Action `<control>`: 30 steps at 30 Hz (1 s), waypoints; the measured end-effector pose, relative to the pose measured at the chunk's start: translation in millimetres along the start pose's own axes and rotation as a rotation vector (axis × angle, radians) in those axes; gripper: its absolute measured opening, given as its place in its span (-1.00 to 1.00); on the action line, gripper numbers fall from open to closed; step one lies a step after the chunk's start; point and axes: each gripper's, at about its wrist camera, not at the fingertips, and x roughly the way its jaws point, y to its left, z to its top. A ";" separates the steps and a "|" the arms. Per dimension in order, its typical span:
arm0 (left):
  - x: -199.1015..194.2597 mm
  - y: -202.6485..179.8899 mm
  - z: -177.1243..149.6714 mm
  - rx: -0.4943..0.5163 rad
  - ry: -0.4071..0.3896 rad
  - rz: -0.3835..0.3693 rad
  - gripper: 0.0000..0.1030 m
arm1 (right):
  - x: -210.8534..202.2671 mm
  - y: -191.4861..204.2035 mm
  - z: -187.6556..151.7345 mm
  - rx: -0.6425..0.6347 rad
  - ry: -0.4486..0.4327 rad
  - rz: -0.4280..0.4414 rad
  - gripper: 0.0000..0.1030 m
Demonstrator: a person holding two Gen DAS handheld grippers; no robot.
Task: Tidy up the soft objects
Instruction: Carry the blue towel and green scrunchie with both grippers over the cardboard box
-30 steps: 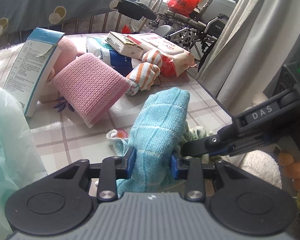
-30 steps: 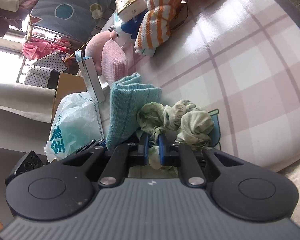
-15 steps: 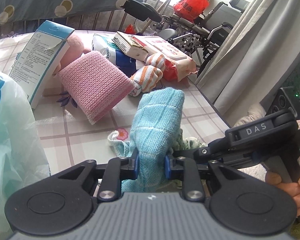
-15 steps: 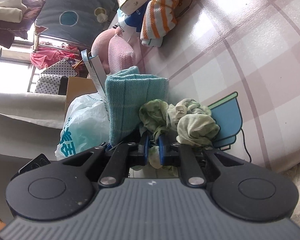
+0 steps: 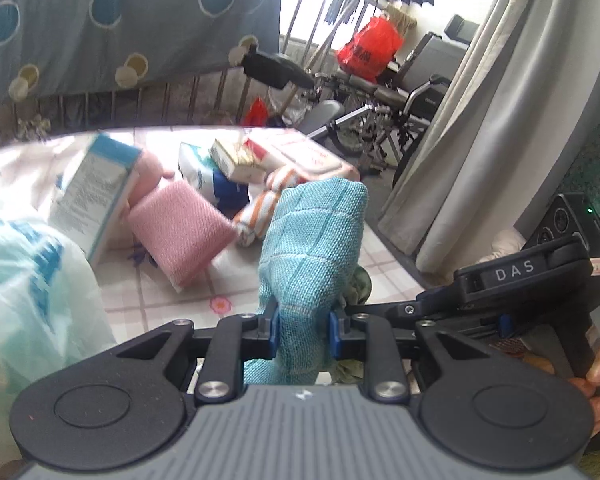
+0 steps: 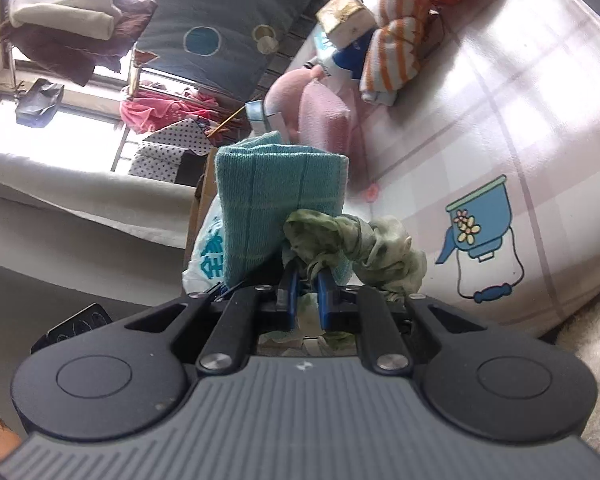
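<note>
My left gripper [image 5: 302, 334] is shut on a folded teal towel [image 5: 312, 248], which stands up above the table between the blue pads. The same teal towel [image 6: 272, 204] rises left of centre in the right wrist view. My right gripper [image 6: 308, 298] is shut on a crumpled pale green cloth [image 6: 364, 246] that bunches to the right of its fingers, pressed against the towel. In the left wrist view that right gripper shows as a black body marked DAS [image 5: 512, 280], held by a hand [image 5: 596, 376], and its fingertips are hidden behind the towel.
On the checked tablecloth [image 5: 168, 300] lie a pink knitted cloth [image 5: 180, 228], an orange-striped rolled towel [image 5: 260, 208], a blue-and-white box [image 5: 92, 188], tissue packs [image 5: 240, 160] and a white plastic bag [image 5: 24, 300]. A curtain [image 5: 480, 120] and wheelchair [image 5: 400, 104] stand beyond the table edge.
The left gripper's jaws closed onto the teal towel and lifted it off the table. The right gripper rose with the green cloth, staying shut.
</note>
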 end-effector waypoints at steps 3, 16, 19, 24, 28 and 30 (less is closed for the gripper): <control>-31.9 0.5 12.0 -0.005 -0.064 0.032 -0.54 | -4.9 27.5 0.6 -0.062 0.002 0.049 -0.81; -159.8 80.4 70.4 -0.119 -0.265 0.293 -0.54 | 83.2 201.2 25.9 -0.342 0.178 0.230 -0.81; -174.8 121.4 86.1 -0.186 -0.260 0.347 -0.54 | 126.4 243.5 34.2 -0.371 0.245 0.248 -0.81; -186.2 204.1 103.0 -0.291 -0.227 0.407 -0.54 | 208.9 295.4 47.1 -0.377 0.343 0.243 -0.81; -180.7 270.6 112.8 -0.340 -0.163 0.445 -0.54 | 282.8 322.4 53.3 -0.365 0.407 0.201 -0.81; -171.0 300.9 118.5 -0.346 -0.127 0.467 -0.54 | 321.1 332.0 58.3 -0.354 0.432 0.172 -0.81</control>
